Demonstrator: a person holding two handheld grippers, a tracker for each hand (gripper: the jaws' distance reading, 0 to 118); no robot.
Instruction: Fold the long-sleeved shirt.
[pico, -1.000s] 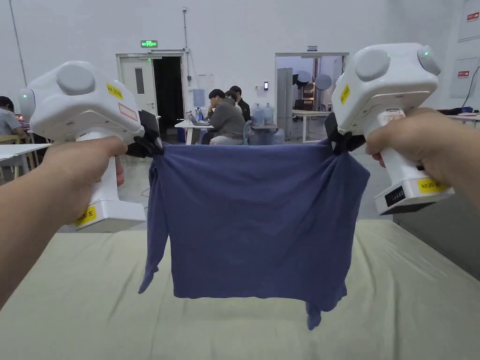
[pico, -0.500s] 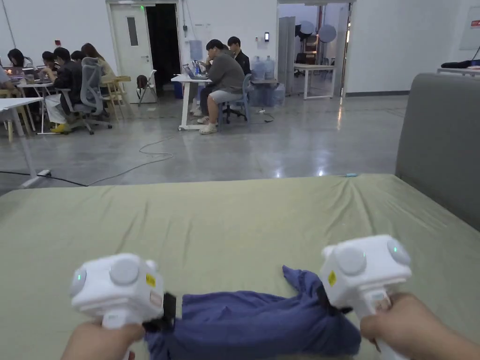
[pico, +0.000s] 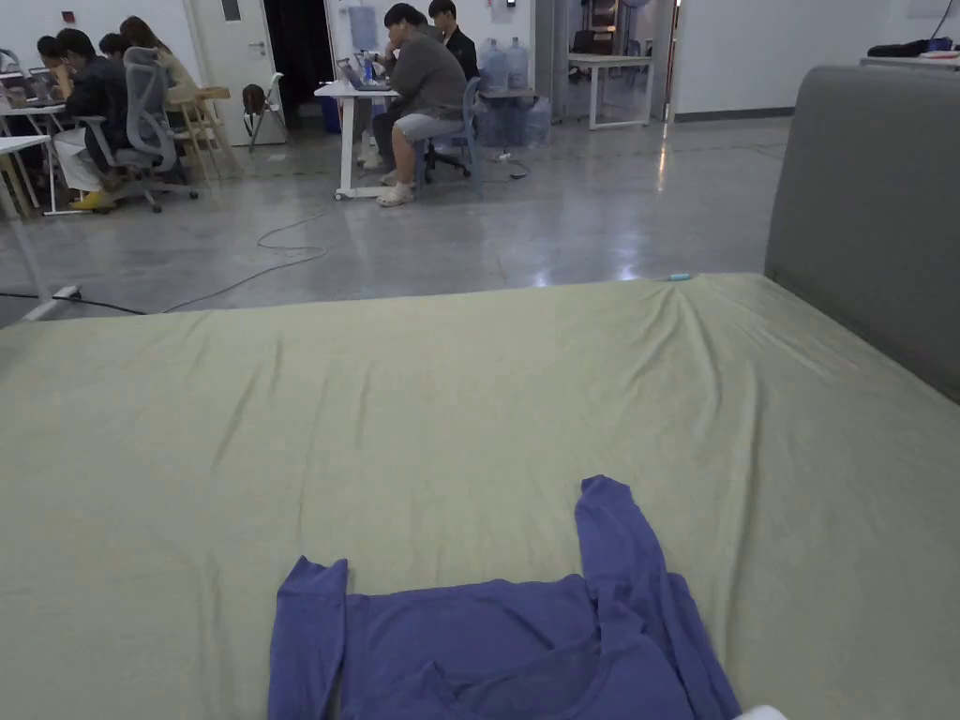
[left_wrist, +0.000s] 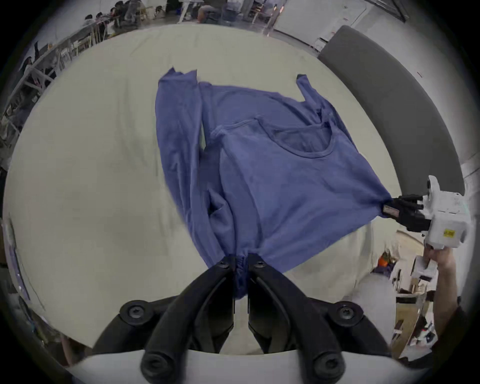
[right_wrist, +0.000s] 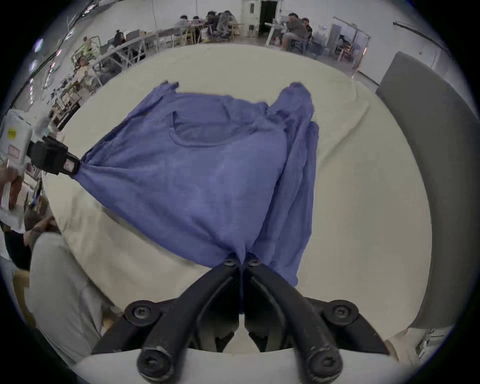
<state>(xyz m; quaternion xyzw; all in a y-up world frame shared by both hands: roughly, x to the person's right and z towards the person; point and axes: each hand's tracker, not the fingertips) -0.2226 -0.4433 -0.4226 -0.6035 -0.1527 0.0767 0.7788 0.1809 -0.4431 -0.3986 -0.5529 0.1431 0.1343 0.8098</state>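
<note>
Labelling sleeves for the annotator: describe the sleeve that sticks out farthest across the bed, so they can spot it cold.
Start at the pale green bed beside the grey headboard. On its near edge lies the blue shirt. The longer sleeve is on the headboard side, reaching well past the shorter sleeve.

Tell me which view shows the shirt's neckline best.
The left gripper view: the neckline lies open and sharp on the shirt. The right gripper view shows it blurrier. The head view catches just part of it at the bottom edge.
</note>
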